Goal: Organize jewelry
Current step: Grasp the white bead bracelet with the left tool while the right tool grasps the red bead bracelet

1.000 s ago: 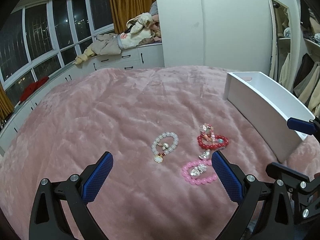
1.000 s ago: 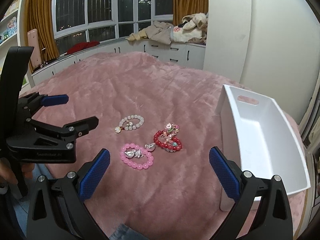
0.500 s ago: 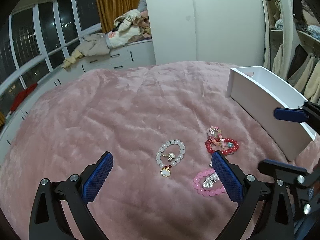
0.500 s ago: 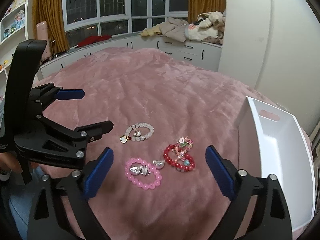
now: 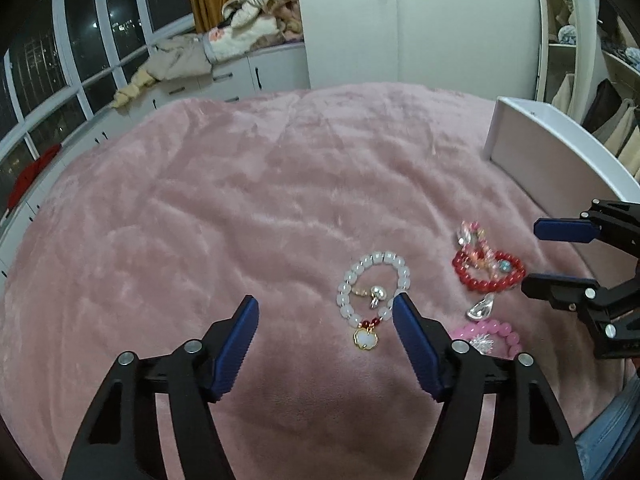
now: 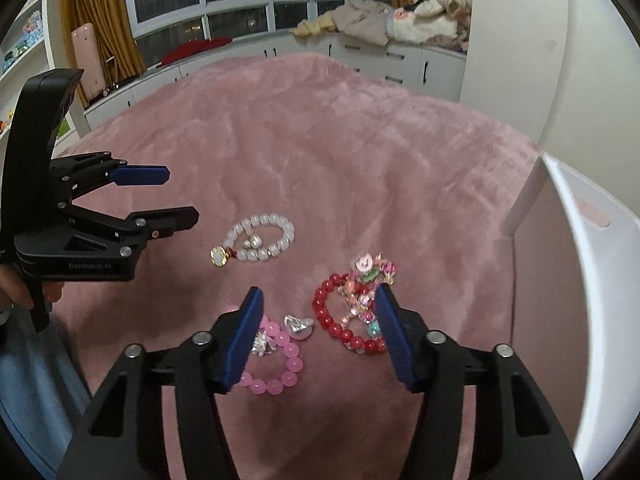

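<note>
Three bracelets lie on the pink blanket. A white bead bracelet [image 5: 374, 290] with a gold charm lies just ahead of my left gripper [image 5: 325, 312], which is open and empty; it also shows in the right wrist view [image 6: 260, 240]. A red bead bracelet [image 6: 348, 316] with a colourful charm string lies by the right finger of my open right gripper [image 6: 316, 304]. A pink bead bracelet [image 6: 276, 364] and a clear crystal piece [image 6: 298, 326] lie by its left finger. A white bin [image 6: 576, 280] stands to the right.
The pink blanket [image 5: 240, 200] covers the bed. White drawers with piled clothes [image 5: 240, 12] run under the windows behind. A wardrobe wall stands at the back. The person's hand and jeans show at the left edge of the right wrist view [image 6: 24, 360].
Both grippers have moved down and forward toward the bracelets. Their jaws stand narrower than before but still open. The jewelry has not moved.
</note>
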The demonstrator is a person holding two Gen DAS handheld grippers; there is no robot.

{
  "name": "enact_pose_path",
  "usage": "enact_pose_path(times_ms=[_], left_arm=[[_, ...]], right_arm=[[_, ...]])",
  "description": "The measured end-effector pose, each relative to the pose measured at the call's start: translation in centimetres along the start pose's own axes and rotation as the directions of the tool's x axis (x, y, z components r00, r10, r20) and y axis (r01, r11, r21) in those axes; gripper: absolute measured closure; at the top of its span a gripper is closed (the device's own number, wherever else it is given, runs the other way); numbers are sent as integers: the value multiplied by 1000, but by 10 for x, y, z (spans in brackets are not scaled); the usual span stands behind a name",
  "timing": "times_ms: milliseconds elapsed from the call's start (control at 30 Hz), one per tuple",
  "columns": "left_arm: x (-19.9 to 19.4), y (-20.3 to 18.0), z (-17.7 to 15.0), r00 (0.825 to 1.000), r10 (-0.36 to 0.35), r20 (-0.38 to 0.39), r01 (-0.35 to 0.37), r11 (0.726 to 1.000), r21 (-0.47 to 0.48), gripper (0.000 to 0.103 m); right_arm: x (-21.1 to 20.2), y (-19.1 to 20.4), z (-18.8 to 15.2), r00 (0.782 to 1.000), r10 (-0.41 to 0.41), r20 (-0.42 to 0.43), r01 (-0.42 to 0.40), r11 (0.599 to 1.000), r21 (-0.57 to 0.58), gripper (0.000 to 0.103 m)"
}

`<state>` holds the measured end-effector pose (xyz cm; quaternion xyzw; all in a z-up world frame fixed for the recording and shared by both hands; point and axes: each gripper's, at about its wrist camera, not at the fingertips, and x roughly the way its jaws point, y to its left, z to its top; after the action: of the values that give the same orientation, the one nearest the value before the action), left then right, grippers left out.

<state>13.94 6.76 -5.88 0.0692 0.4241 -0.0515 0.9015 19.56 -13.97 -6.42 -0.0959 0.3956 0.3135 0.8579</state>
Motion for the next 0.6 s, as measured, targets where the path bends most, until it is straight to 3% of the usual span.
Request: enact_pose_path(times_ms=[167,600], left_arm=[[23,4,-4,999,-9,-41,9,1000,0,35],[59,-3,-9,994,-50,-99,54,998,32,46]], right_arm=[[18,-6,-6,999,27,-26,-28,1000,-6,67],[53,-11,-5,996,65,-63,-65,998,0,78]])
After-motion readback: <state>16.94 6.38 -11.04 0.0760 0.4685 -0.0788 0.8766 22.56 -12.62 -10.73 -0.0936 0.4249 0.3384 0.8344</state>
